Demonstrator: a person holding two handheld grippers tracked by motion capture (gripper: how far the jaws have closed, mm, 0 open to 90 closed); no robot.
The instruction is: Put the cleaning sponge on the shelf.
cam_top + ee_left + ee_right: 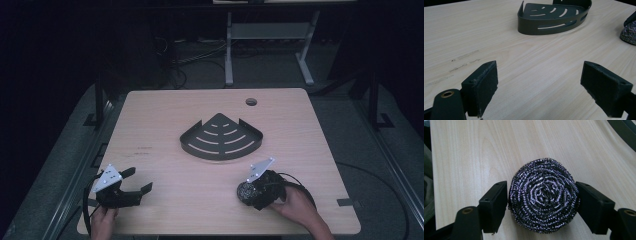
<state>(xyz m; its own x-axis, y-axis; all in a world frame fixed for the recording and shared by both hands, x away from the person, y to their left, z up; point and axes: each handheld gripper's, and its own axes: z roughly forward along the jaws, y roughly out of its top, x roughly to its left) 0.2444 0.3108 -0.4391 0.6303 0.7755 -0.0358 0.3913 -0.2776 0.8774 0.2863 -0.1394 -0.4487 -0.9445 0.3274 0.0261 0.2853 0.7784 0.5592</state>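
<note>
steel wool, a round scouring pad (pixel 543 196), sits on the wooden table (pixel 165 115) between the two jaws of the right gripper (pixel 541 202); both pads touch its sides, so it looks pinched, though the coils are barely squashed. it lies nearer the person than the dark corner shelf (pixel 221 136), off that shelf's right front edge, well apart from it. the left gripper (pixel 539 85) rests off the shelf's left front, jaws spread wide with bare table between them.

judging the work as lifting the pad into the shelf: squeeze a little more before raising, since springy wire can slip out of a light grip. keep the pad centred on the jaw faces, lift straight up clear of the table, and come down over the shelf's slotted floor rather than its raised wall.

from the high view the right hand (pixel 295 202) and gripper body cover most of the pad. the pad's underside is hidden, so whether it rests on the table or is already raised i cannot tell. the shelf's far corner is cut off in the left gripper view.
</note>
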